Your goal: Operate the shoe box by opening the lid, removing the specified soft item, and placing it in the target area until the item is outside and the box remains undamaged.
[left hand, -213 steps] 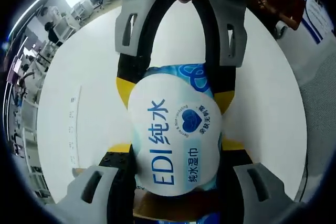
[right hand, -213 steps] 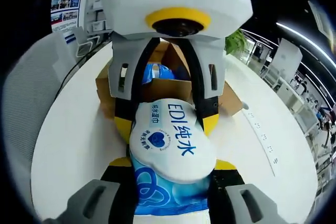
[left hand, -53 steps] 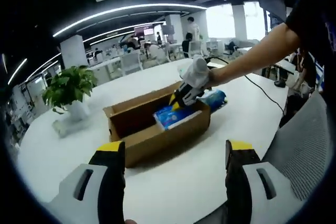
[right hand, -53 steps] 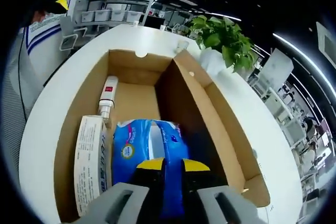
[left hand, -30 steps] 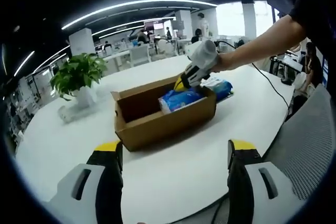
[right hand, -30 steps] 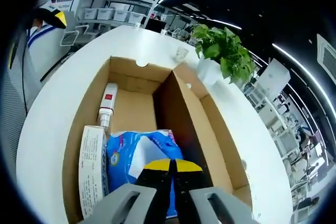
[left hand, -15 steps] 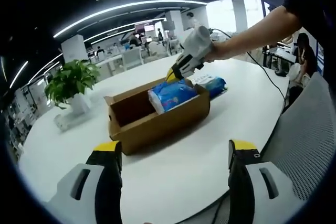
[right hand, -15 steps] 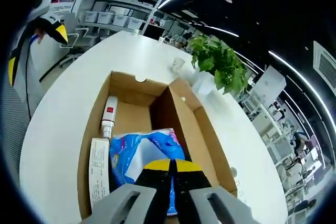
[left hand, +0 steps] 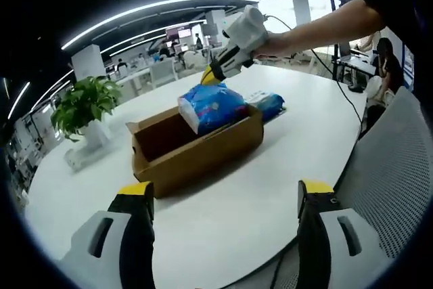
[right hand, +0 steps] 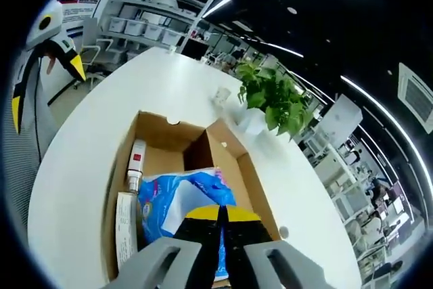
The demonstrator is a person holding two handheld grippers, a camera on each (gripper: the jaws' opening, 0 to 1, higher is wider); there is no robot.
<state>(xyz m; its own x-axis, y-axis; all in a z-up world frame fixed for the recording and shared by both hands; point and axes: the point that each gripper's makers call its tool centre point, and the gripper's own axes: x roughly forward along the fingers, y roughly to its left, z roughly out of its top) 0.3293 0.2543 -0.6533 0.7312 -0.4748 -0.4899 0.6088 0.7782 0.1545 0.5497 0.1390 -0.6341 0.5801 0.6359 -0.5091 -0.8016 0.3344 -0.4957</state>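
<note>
An open cardboard shoe box (left hand: pixel 203 150) stands on the white table (left hand: pixel 223 214). Above it hangs a blue soft pack of wipes (left hand: pixel 210 106), lifted clear of the box rim, with my right gripper (left hand: pixel 206 79) shut on its top. In the right gripper view the shut jaws (right hand: pixel 220 213) pinch the same pack (right hand: pixel 179 201) over the box (right hand: pixel 226 150). My left gripper (left hand: pixel 226 191) stays low near the table's edge, open, with nothing between its yellow-tipped fingers (left hand: pixel 139 191). It also appears far left in the right gripper view (right hand: pixel 44 89).
A second blue pack (left hand: pixel 269 103) lies on the table behind the box. Inside the box lie a white bottle with a red label (right hand: pixel 134 164) and a long white carton (right hand: pixel 125 228). A potted plant (left hand: pixel 84 99) stands beyond the box. A grey mesh chair (left hand: pixel 382 187) is at the right.
The right gripper has raised the blue pack from inside the box to above its rim. The left gripper has stayed open and nearly still.
</note>
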